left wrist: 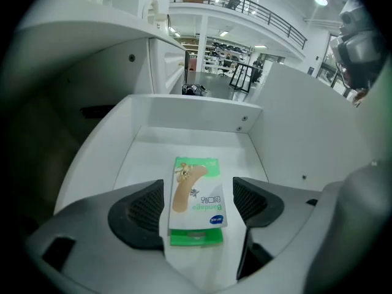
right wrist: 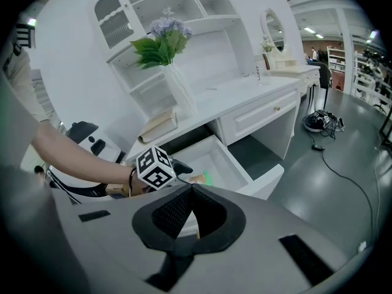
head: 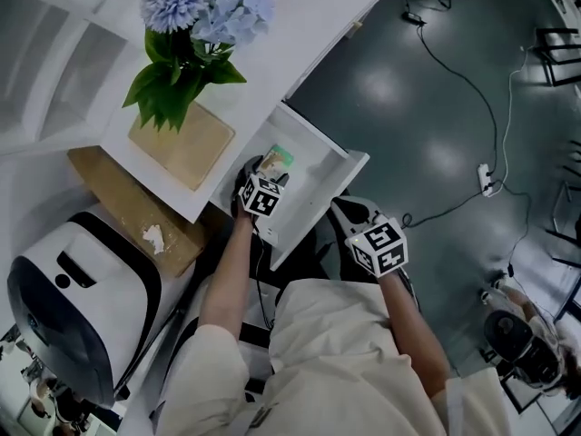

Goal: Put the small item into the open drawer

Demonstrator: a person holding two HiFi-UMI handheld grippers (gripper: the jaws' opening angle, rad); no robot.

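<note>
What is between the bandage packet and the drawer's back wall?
Nothing: only bare white drawer floor lies between the packet and the back wall. The left gripper view shows it.

Bandage packet (head: 278, 158), centre of head view, partly covered by marker cube (head: 263, 196) of the left gripper (head: 264, 174); flowers (head: 172, 7) cropped at upper edge; packet's print illegible there.

Drawer (head: 338, 173): open-topped, clear from above | inside drawer: bandage pack (left wrist: 195, 188) mid-floor, bare floor beyond to back wall | drawer's near end: left gripper (left wrist: 199, 196), fingers (left wrist: 138, 216) apart flanking pack | drawer's inner end: surface (head: 295, 30) overhangs | past drawer's front: floor (head: 427, 107) open
</note>
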